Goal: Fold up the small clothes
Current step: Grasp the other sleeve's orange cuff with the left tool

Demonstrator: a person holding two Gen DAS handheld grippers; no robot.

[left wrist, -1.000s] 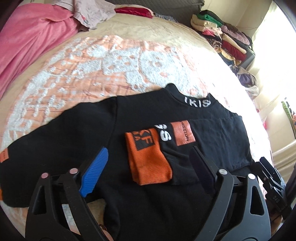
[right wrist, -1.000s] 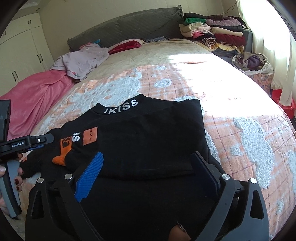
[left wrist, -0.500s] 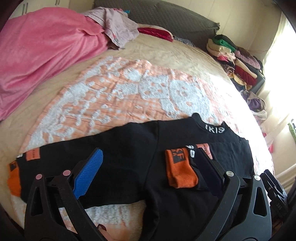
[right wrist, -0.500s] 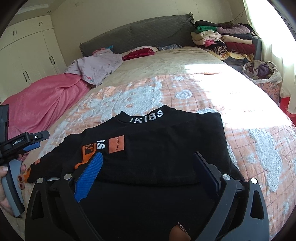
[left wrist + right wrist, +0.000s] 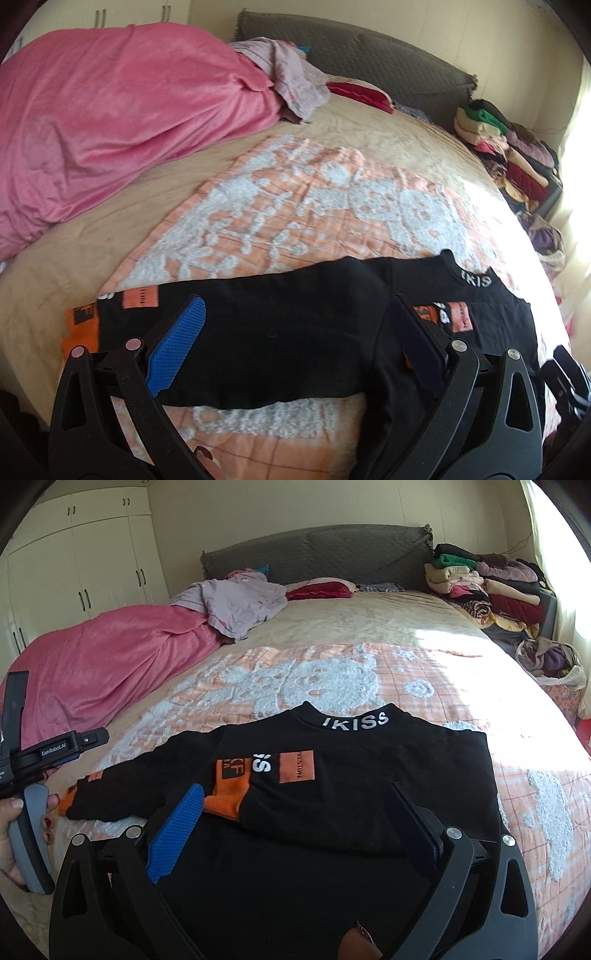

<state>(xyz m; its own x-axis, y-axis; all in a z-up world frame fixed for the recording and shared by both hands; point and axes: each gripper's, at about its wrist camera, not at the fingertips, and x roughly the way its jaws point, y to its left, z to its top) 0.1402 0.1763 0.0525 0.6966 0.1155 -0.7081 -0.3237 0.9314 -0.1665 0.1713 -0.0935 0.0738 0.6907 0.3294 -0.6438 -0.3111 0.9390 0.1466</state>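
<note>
A small black sweater with white "IKISS" on its collar lies flat on the bed. Its right sleeve is folded across the chest, orange cuff pointing left. Its left sleeve is stretched out sideways, ending in an orange cuff. My left gripper is open and empty above that sleeve. My right gripper is open and empty above the sweater's lower body. The left gripper's handle and the hand holding it show at the left edge of the right wrist view.
The bed has an orange and white patterned blanket. A pink quilt lies at the left, a lilac garment by the grey headboard. Stacked folded clothes and a bag of clothes stand at the right.
The left gripper has moved left along the outstretched sleeve, bringing its orange cuff into view. The right gripper has drawn back and tilted up. Both stay open.
</note>
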